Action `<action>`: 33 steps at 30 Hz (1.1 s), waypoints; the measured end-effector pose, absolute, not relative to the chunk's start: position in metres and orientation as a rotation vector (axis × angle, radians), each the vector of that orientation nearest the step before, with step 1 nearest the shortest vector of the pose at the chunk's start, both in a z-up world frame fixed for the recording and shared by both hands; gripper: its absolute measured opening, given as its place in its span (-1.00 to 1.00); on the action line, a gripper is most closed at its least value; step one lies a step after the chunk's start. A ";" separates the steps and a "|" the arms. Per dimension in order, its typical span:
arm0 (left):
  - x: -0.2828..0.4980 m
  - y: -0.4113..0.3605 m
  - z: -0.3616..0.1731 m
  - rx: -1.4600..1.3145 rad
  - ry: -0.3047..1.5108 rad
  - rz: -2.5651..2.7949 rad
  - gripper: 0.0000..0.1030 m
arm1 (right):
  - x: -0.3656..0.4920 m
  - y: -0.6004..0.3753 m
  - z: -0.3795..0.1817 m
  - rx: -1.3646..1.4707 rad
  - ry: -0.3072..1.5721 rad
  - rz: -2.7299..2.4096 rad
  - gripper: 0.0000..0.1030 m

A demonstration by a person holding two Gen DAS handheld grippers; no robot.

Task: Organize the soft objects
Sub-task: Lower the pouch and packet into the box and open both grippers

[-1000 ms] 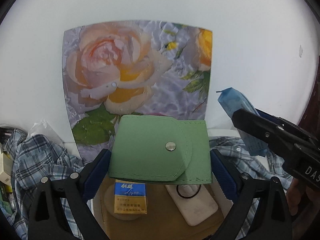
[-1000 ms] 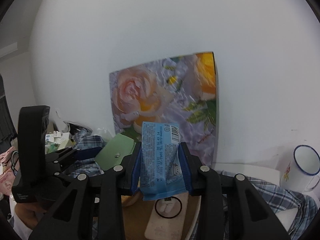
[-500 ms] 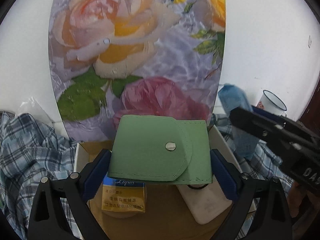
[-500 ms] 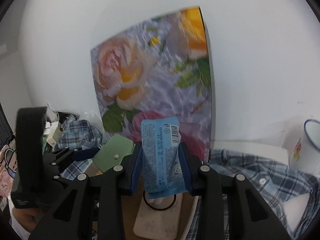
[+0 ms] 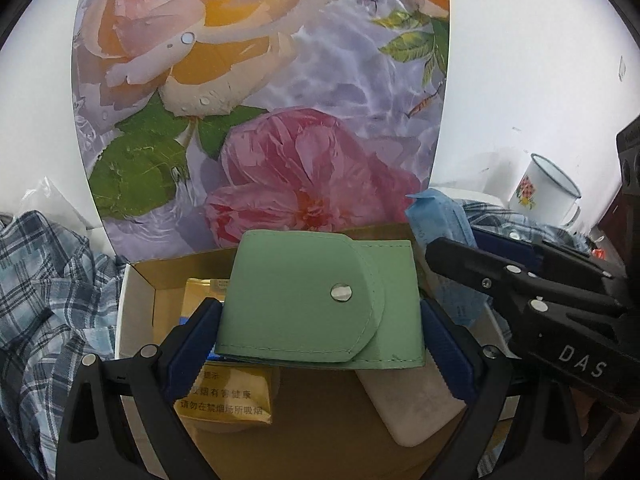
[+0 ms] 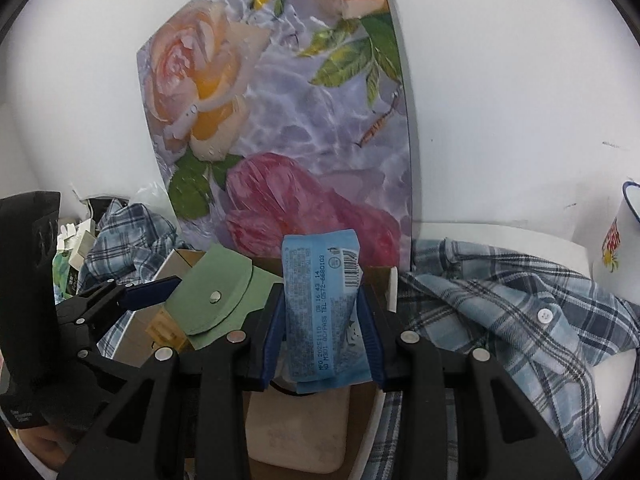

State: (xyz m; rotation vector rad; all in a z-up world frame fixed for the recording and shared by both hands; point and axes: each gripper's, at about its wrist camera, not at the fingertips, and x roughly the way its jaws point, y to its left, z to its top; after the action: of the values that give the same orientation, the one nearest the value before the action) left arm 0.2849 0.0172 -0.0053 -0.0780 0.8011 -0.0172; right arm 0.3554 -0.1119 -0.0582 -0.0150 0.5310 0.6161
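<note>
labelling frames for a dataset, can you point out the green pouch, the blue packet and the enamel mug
green pouch [image 5: 304, 300], left wrist view, on its front flap left of the snap
blue packet [image 6: 316, 308], right wrist view, on the printed back of the wrapper
enamel mug [image 5: 540, 190], left wrist view, on its white side wall

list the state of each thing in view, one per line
left hand-held gripper: shut on the green pouch
green pouch: flap snapped shut, held over the box
right hand-held gripper: shut on the blue packet
blue packet: sealed, upright between the pads
cardboard box: open, holding a yellow pack and a white block
plaid shirt: crumpled beside the box
enamel mug: upright
flower picture: propped against the wall
</note>
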 end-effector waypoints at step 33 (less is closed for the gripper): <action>0.288 0.008 -0.013 -0.035 0.799 0.022 1.00 | 0.357 -0.111 -0.058 -0.032 0.549 0.593 0.96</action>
State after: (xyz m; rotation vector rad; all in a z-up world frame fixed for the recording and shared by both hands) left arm 0.2879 0.0082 -0.0133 -0.0350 0.7989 0.0224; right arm 0.3569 -0.1110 -0.0583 -0.0318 0.5490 0.5934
